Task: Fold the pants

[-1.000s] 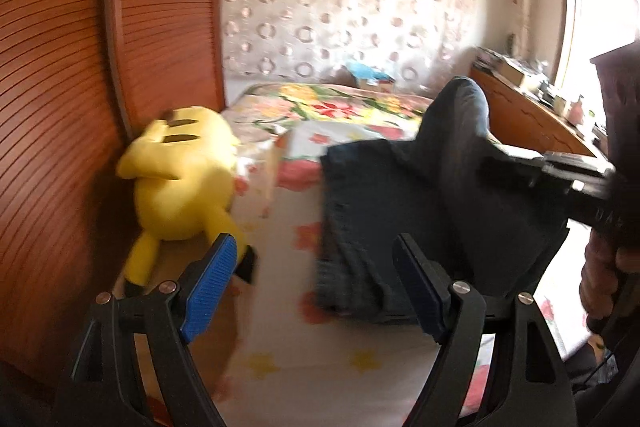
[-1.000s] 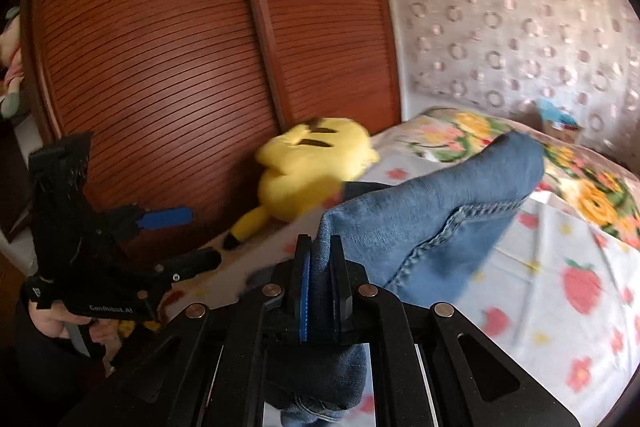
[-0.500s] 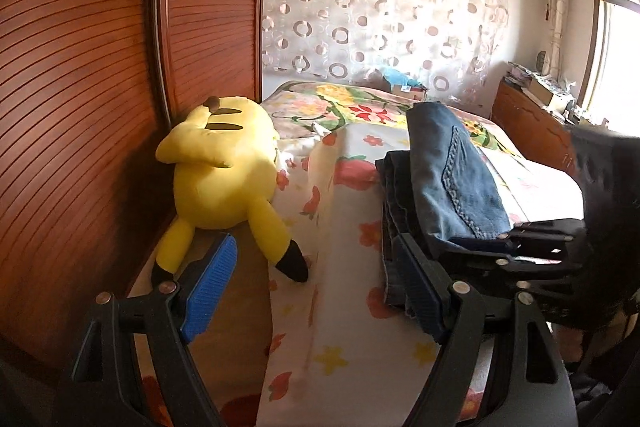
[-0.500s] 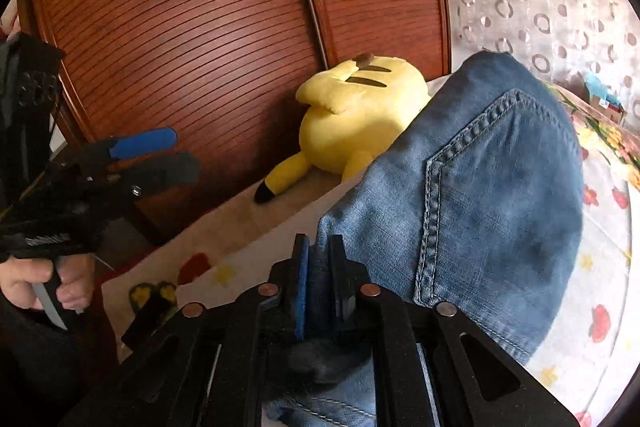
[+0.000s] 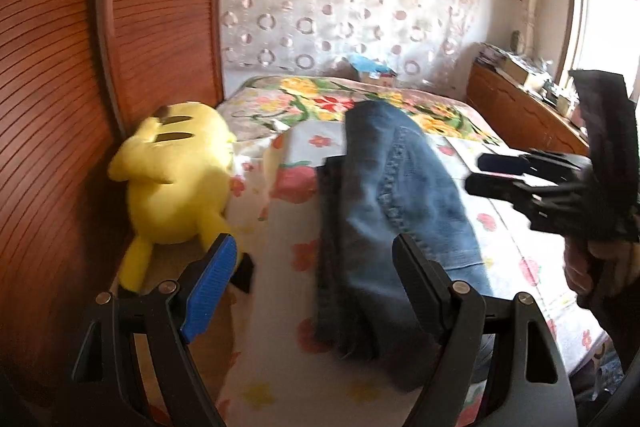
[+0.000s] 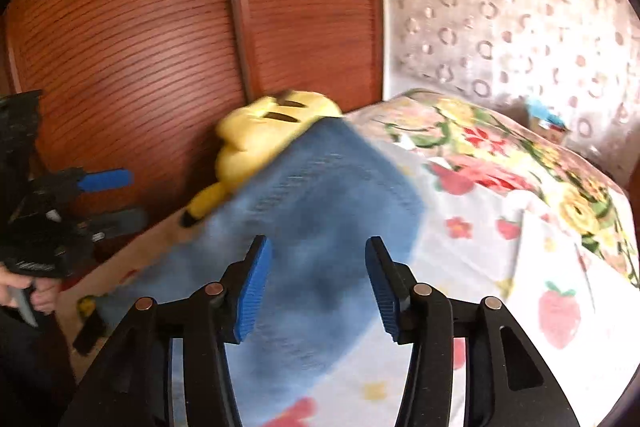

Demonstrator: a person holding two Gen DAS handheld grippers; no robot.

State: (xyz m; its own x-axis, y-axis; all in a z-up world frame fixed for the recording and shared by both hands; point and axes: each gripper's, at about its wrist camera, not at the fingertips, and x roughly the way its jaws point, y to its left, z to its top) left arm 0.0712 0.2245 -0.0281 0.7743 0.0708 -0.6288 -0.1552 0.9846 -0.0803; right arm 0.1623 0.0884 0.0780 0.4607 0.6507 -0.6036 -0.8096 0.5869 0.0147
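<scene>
- Left wrist view: the left gripper stands wide with nothing between its blue pads, hovering over the near end of the bed.
- The pants, blue denim, lie in a folded stack on the bed, just right of the yellow plush toy, which sits against the wooden wardrobe door. The top layer now rests flat on the stack; a second ago it hung lifted.
- The right gripper shows to the right of the pants, apart from the cloth.
- Right wrist view: the right gripper has just been opening; its jaws stand half apart, and the pants lie beyond them, unpinched. Half a second ago the denim was clamped there.
- The plush toy lies behind the pants' far edge.
- I judge this fold laid and released; smoothing or another fold may remain.
</scene>
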